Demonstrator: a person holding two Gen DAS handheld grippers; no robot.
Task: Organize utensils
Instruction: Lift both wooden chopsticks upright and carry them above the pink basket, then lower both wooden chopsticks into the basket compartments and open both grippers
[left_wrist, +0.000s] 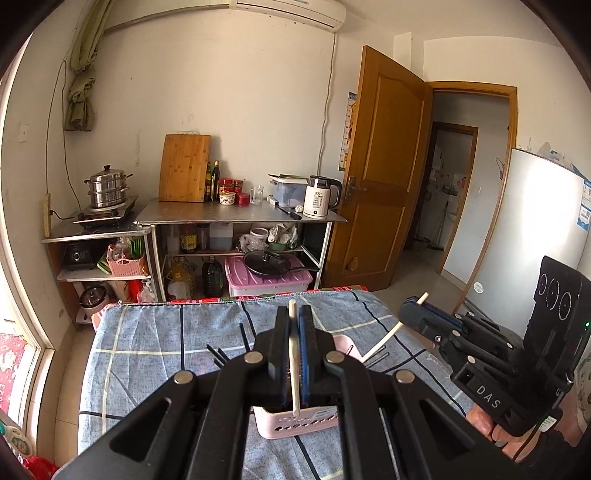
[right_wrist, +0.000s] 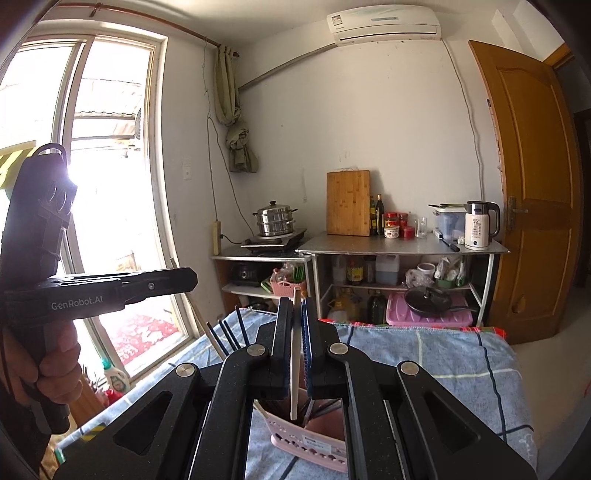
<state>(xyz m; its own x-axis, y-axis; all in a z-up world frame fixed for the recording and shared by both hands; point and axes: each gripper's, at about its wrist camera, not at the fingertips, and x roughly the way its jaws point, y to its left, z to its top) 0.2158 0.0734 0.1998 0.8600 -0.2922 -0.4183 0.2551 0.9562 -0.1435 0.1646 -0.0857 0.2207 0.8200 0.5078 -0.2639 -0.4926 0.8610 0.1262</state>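
Daylight poured in through the window (right_wrist: 110, 184) in the right wrist view, blown out to pure white, and glare flared right over the top of the left hand-held gripper (right_wrist: 190, 279). The white wall (left_wrist: 240, 110) was evenly bright, shadows soft. Both views bent hard at the edges, with black vignette corners. Focus was sharp, with no motion blur to speak of.

Left gripper (left_wrist: 294, 314) clamped tight, pointing forward and slightly downward, gripped from below by a hand (right_wrist: 44, 363). Right gripper (right_wrist: 296, 306) likewise clamped, raised beside it at a similar tilt, hand (left_wrist: 487, 424) wrapped around its handle.
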